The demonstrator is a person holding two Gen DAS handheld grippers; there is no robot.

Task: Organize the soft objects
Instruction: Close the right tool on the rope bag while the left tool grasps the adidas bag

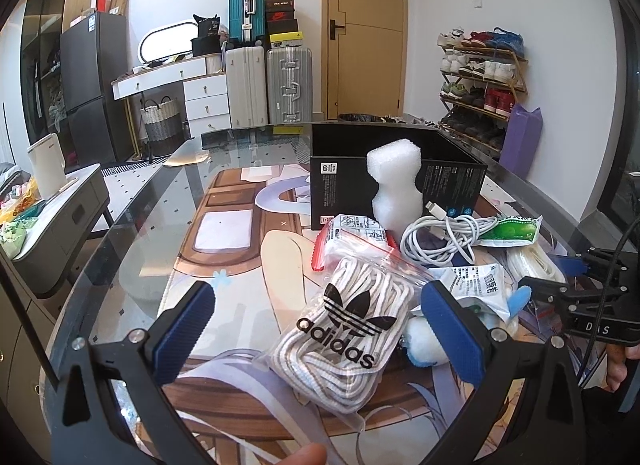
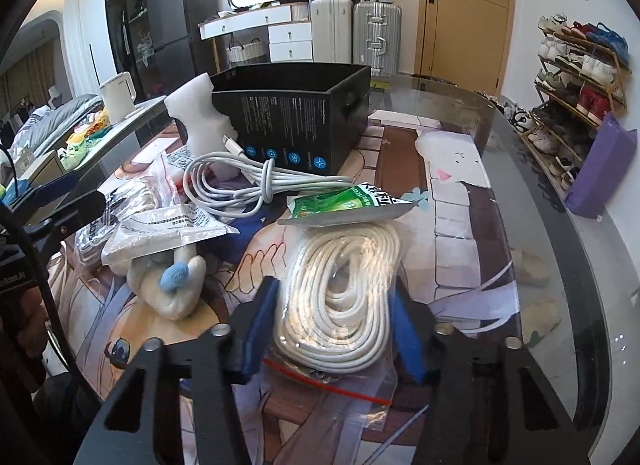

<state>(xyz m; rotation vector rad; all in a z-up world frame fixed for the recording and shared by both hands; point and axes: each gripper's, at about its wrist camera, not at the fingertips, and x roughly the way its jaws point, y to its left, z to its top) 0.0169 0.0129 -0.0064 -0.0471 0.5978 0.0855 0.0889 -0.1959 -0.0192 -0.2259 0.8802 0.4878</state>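
My left gripper (image 1: 320, 311) is open, its blue pads on either side of a clear adidas bag of white laces (image 1: 344, 329) lying on the table. My right gripper (image 2: 334, 319) is shut on a clear bag of white rope (image 2: 340, 285), pads pressing both sides. An open black box (image 1: 394, 173), also in the right wrist view (image 2: 296, 121), stands behind the pile. White foam (image 1: 396, 189), a coiled white cable (image 2: 248, 181), a green packet (image 2: 348, 201) and a white plush toy (image 2: 172, 285) lie around.
The glass table (image 2: 540, 193) with a printed mat runs to a curved right edge. A flat packaged item (image 2: 168, 229) rests on the plush. A shoe rack (image 2: 580, 85) and a purple bag (image 2: 600, 169) stand beyond the right edge; suitcases (image 1: 268, 85) and a door behind.
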